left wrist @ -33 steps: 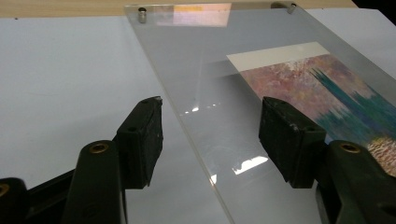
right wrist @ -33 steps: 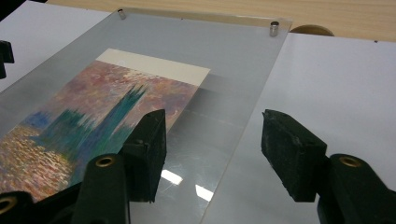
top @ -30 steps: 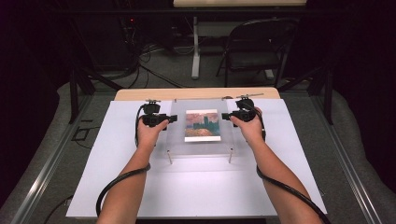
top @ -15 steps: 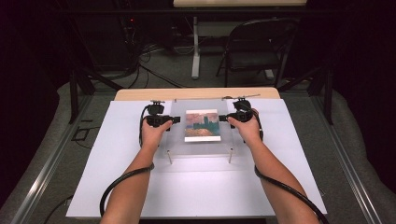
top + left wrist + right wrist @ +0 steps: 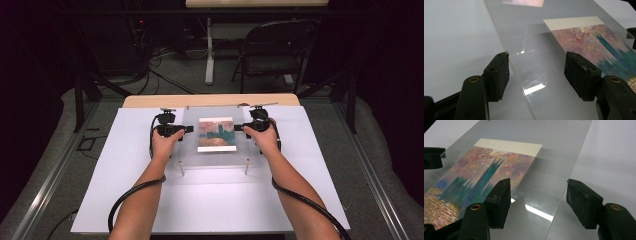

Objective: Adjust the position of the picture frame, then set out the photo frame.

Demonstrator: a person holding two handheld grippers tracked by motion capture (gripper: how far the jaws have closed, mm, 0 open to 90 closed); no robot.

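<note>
Clear plate (image 5: 216, 137) on short legs stands at the table's (image 5: 310, 190) far middle, with a painted card (image 5: 217, 134) lying at its centre. Left gripper (image 5: 187, 129) hangs over the plate's left edge, right gripper (image 5: 239, 128) over its right edge. Both sets of jaws have just been opening and stand wide, with the plate's edge between them, pads not pressing.

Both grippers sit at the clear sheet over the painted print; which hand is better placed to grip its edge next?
Neither clearly: left gripper and right gripper flank the clear sheet, jaws just opening, each straddling an edge.
</note>
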